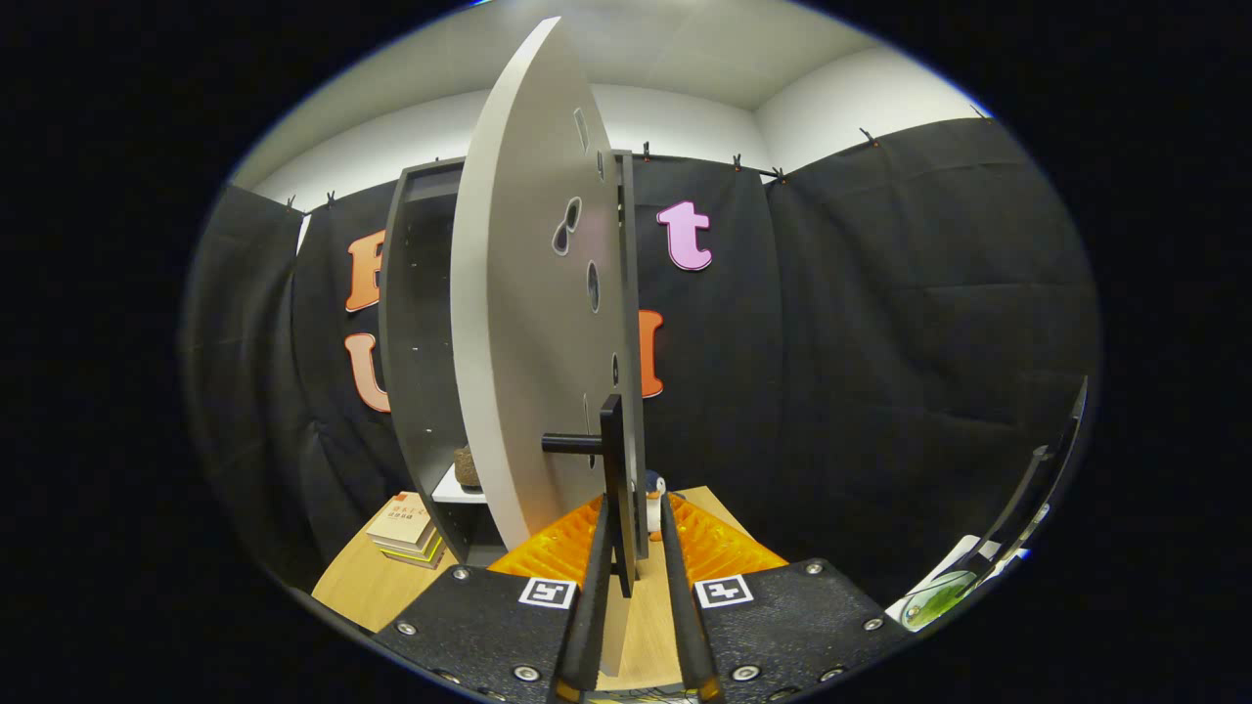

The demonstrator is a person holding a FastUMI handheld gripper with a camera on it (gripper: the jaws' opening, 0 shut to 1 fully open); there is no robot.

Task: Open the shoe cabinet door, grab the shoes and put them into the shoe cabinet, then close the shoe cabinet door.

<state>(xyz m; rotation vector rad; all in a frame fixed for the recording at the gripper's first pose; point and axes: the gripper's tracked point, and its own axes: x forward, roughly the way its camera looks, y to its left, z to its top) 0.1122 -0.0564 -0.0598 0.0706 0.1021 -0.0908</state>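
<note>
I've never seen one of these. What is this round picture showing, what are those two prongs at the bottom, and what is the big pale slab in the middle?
The camera rides on a hand-held gripper and looks forward along its two fingers, the prongs you noticed. The pale slab is the shoe cabinet door, swung open and seen nearly edge-on. Its dark handle sits between the fingers, which stand close around it; whether they press it I cannot tell. Behind is the dark cabinet, something brown on its shelf. A stack of books lies on the wooden table.

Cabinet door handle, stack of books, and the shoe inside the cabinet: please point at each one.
Door handle (613,469), gripper view: on its vertical bar.
Stack of books (406,528), gripper view: top book's cover.
Shoe (468,467), gripper view: its visible end on the shelf.
</note>
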